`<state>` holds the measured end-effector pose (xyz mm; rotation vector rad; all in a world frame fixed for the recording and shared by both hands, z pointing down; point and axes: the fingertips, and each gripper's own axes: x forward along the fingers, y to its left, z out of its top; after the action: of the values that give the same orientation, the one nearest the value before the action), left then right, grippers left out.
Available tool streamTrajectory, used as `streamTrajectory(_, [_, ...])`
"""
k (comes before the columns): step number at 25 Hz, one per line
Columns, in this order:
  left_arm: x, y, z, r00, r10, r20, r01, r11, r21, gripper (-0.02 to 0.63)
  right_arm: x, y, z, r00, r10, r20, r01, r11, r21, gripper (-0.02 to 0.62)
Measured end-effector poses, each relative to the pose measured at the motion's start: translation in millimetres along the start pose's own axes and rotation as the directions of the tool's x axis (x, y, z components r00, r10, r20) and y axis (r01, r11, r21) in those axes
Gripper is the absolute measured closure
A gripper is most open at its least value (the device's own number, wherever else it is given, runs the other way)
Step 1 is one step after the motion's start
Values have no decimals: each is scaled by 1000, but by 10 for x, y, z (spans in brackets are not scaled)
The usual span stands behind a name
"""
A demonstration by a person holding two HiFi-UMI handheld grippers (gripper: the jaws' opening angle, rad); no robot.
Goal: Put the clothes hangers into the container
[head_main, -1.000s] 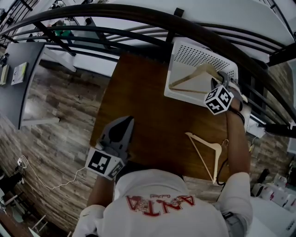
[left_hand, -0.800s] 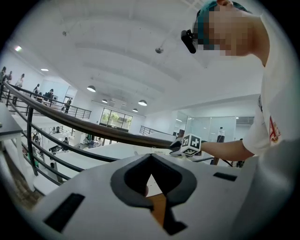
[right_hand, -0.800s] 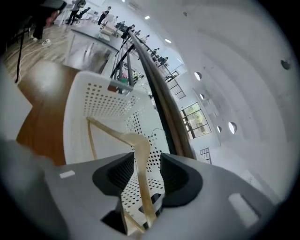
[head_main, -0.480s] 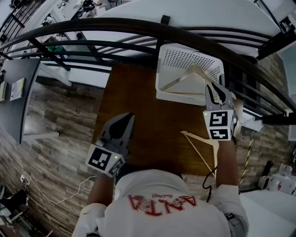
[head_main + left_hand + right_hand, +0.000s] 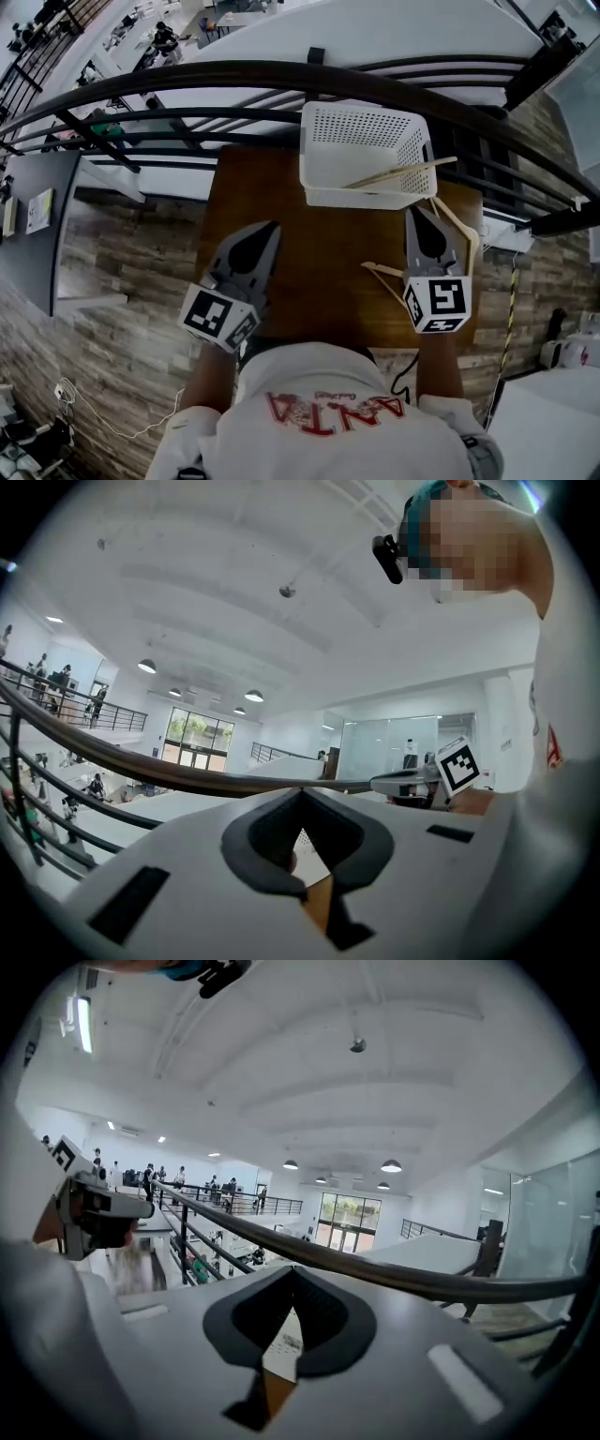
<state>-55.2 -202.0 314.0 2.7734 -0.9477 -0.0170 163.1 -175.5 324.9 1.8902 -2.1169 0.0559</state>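
Hangers are split between two places. The first hanger (image 5: 394, 174) lies in the basket (image 5: 328, 131), its end poking out over the rim nearest the right claw (image 5: 419, 217). The second hanger (image 5: 382, 271) lies flat on the table (image 5: 309, 253) directly beneath that claw, one arm showing to its left and the other along its right side.

The right claw's jaws have just been closing and meet with nothing between them, so it hangs empty above the hanger, not on it. The left claw (image 5: 267, 230) is likewise closed and empty, well off to the right claw's left, over bare table.

The step in hand looks to be picking up the second hanger. To do it well, spread the right jaws first, then tip the nose down onto one arm close to the neck, where the hanger should balance and not swing. A flat hanger gives little to bite, so the lower jaw may need to slide under the arm. The basket sits just ahead and slightly left of the claw. Lower the hanger lengthwise beside the first so neither end overhangs the rim.
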Motion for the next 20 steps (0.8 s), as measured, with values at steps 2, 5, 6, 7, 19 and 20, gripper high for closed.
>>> streamTrajectory(2, [44, -34, 54, 1000, -21, -2, 21, 1000, 4, 598, -108, 38, 34, 1000, -4, 18, 3, 1000, 14, 594])
streamTrajectory(5, [80, -58, 132, 999, -44, -4, 44, 999, 17, 598, -226, 61, 114, 999, -16, 43, 15, 999, 29, 594])
streamTrajectory(6, [87, -78, 153, 999, -49, -4, 49, 999, 22, 598, -268, 55, 135, 999, -19, 49, 17, 999, 39, 594])
streamTrajectory(7, [91, -95, 170, 999, -54, -5, 54, 998, 26, 598, -305, 50, 153, 998, -21, 53, 19, 999, 49, 594])
streamTrajectory(19, [-2, -76, 228, 999, -44, 8, 44, 999, -3, 598, -387, 158, 154, 999, -6, 50, 3, 998, 59, 592])
streamTrajectory(20, [-9, -71, 215, 999, -42, 3, 42, 999, -6, 598, -385, 172, 139, 999, -5, 47, 2, 998, 59, 592])
